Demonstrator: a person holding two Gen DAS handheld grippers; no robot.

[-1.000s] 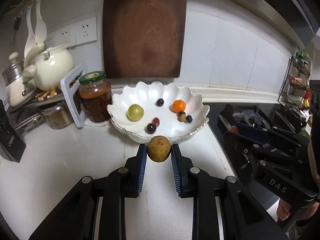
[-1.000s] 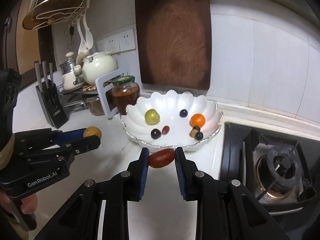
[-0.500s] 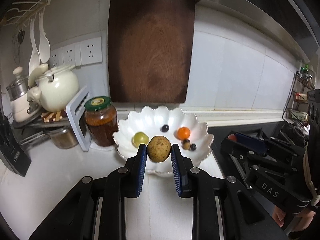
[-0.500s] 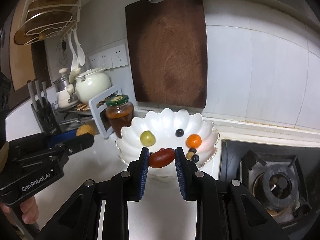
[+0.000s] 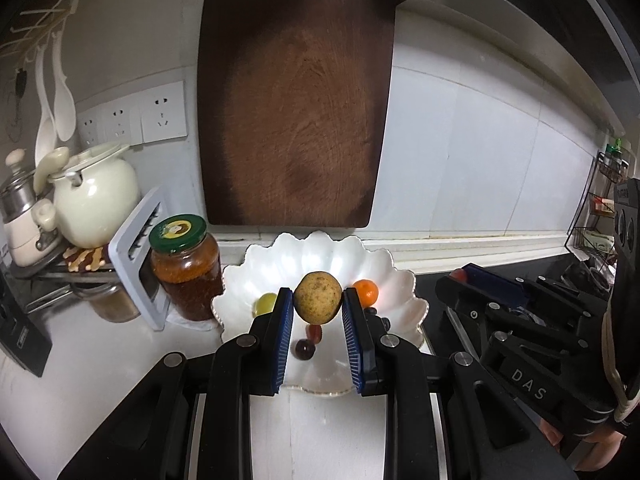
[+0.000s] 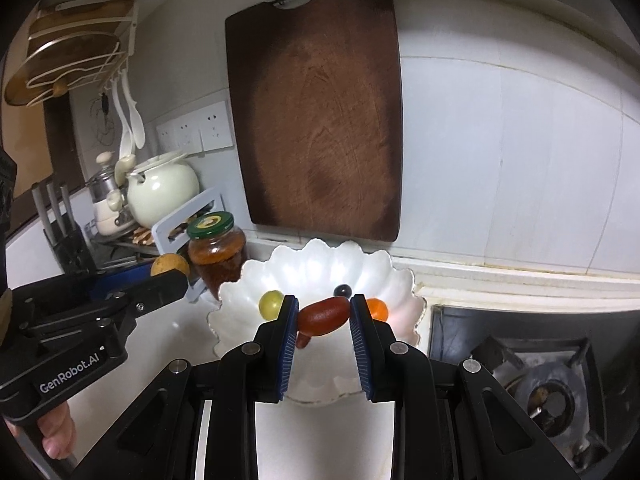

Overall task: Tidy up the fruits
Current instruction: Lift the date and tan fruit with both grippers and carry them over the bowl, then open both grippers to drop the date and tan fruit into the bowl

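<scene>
Bowl [image 5: 404, 292] at the counter's [image 5: 100, 360] back edge.
Jar [image 5: 186, 268] left of it, stove [image 6: 540, 392] right, cutting board [image 5: 296, 104] on the wall behind.

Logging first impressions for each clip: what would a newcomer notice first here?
Each gripper holds a fruit over the white scalloped bowl: the left gripper a speckled tan fruit, the right gripper an oblong red fruit. Behind the bowl, a large dark cutting board leans against the tiled wall.

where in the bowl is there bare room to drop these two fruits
The white scalloped bowl is bare across its back, behind the green fruit, dark grape and orange fruit. The front middle is crowded with small dark fruits.
</scene>
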